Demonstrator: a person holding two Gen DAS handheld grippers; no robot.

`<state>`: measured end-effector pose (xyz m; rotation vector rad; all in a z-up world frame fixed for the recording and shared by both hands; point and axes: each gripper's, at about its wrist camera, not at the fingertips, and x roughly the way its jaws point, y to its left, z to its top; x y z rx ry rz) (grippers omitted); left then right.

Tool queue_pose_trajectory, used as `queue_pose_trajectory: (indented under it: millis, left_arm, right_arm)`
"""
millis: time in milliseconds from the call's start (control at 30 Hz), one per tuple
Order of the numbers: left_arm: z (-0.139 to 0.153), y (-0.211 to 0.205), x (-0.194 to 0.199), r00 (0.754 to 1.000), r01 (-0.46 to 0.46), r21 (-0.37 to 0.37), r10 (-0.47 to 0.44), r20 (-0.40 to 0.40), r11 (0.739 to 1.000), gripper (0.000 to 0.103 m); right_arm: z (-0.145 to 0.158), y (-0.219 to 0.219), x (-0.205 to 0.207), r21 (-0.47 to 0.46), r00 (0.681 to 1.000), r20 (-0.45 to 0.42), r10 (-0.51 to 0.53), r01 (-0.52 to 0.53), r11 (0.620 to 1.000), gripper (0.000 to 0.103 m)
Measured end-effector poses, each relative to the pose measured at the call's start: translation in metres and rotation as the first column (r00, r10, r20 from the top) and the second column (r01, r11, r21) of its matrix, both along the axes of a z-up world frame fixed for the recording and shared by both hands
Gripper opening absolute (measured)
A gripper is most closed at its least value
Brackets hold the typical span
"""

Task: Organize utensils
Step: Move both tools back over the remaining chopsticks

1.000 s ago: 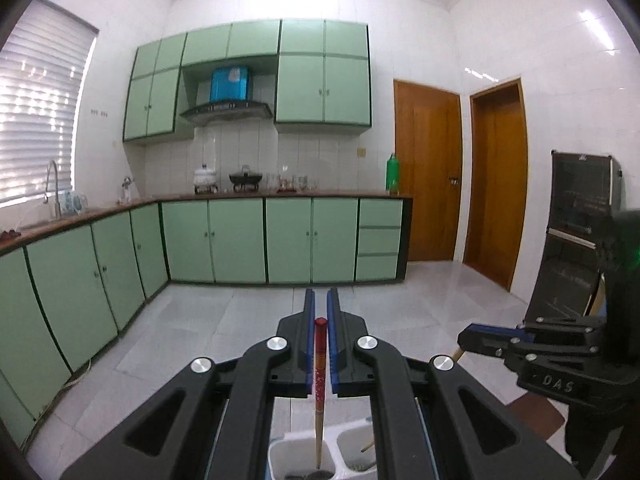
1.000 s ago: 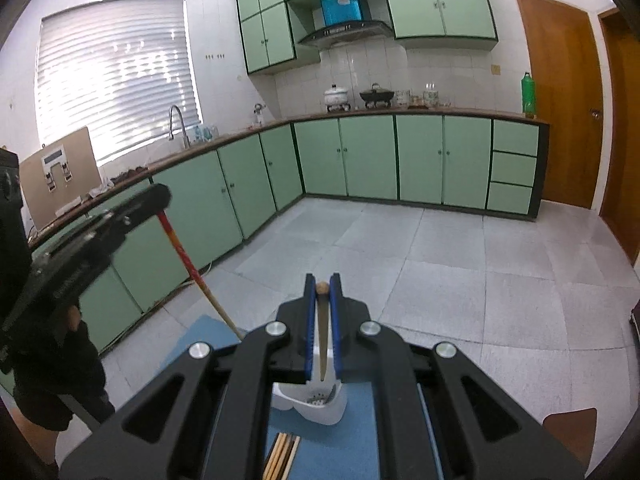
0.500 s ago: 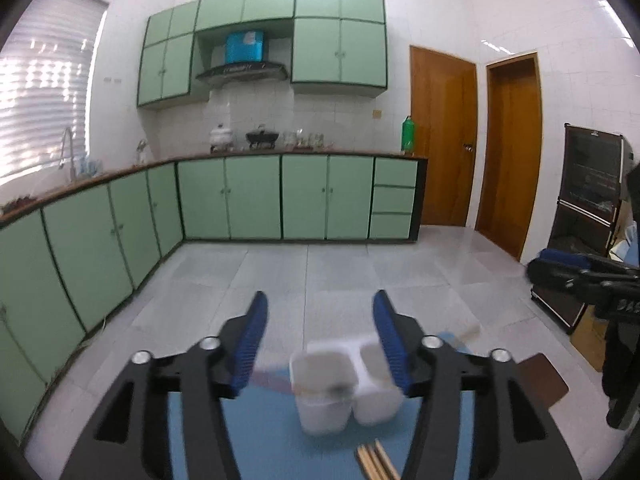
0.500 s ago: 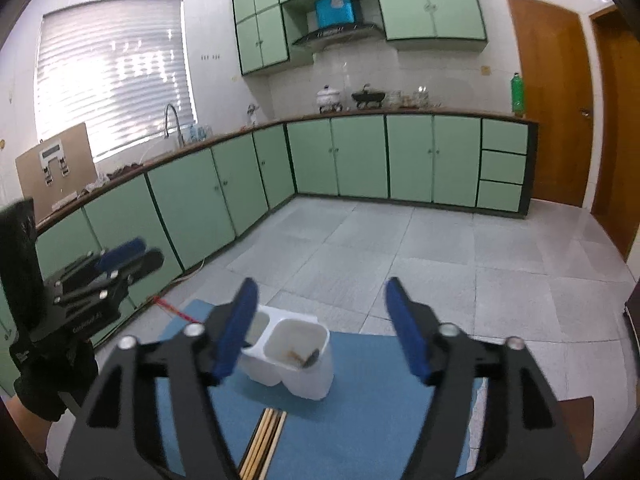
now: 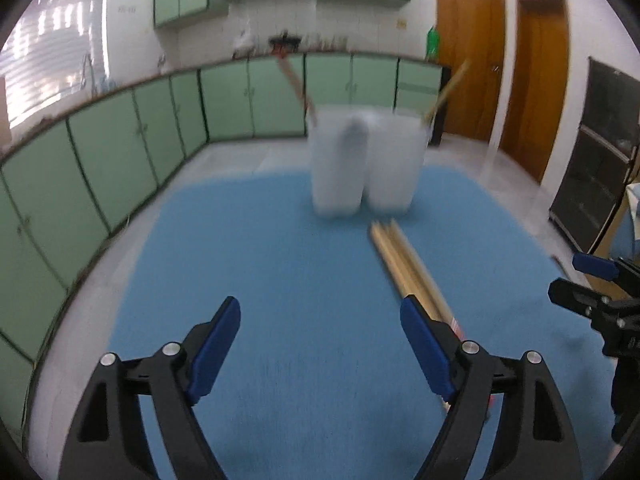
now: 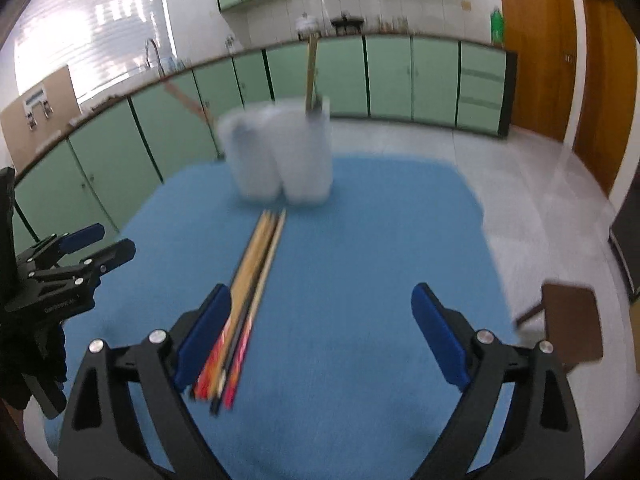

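A white two-compartment holder [image 5: 366, 164] stands on the blue mat [image 5: 280, 280], blurred; it also shows in the right wrist view [image 6: 280, 156]. One chopstick leans out of each compartment: a red-ended one [image 5: 294, 80] and a plain one [image 5: 446, 90]. Several loose chopsticks [image 6: 248, 288] lie on the mat in front of the holder, also seen in the left wrist view [image 5: 408, 268]. My left gripper [image 5: 320, 340] is open and empty, low over the mat. My right gripper [image 6: 320, 332] is open and empty, with the chopstick bundle by its left finger.
Green kitchen cabinets [image 5: 120, 152] run along the far wall and the left. Two wooden doors [image 5: 500, 80] stand at right. A brown wooden piece [image 6: 572, 320] lies off the mat's right side. The mat's edges drop to the tiled floor.
Both grippers opened and let their chopsticks drop into the holder, then pulled back and down toward the mat. The loose chopstick bundle now lies close in front of them.
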<state>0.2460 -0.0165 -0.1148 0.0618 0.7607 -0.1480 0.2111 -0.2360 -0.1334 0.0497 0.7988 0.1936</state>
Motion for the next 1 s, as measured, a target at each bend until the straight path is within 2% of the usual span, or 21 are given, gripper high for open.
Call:
queue_pose_trajectory:
  millis: [133,267,600,933,1000]
  left_arm:
    - [-0.031,0.008,-0.013,0.995,-0.037,-0.005,0.036,-0.09,0.999,0.081]
    - [-0.048,0.012,-0.024,0.989,-0.062,-0.011,0.06,-0.135,0.998,0.082]
    - [-0.061,0.01,-0.032,0.983,-0.098,-0.01,0.095,-0.157,0.995,0.083]
    - [-0.061,0.005,-0.03,0.983,-0.099,0.008,0.099,-0.154,0.995,0.084]
    - [-0.062,0.005,-0.029,0.983,-0.098,0.009,0.098,-0.156,0.995,0.085]
  right_arm:
    - [-0.025,0.012,-0.015,0.013,0.998,-0.069,-0.004,0.005,1.0,0.088]
    - [-0.035,0.022,-0.022,-0.001,0.995,-0.101,0.008,-0.009,1.0,0.08]
    - [-0.045,0.048,-0.026,-0.051,0.988,-0.139,0.067,-0.075,0.996,0.058]
    - [-0.05,0.059,-0.027,-0.122,0.99,-0.118,0.08,-0.095,0.988,0.05]
    - [-0.05,0.058,-0.028,-0.105,0.99,-0.114,0.086,-0.098,0.99,0.039]
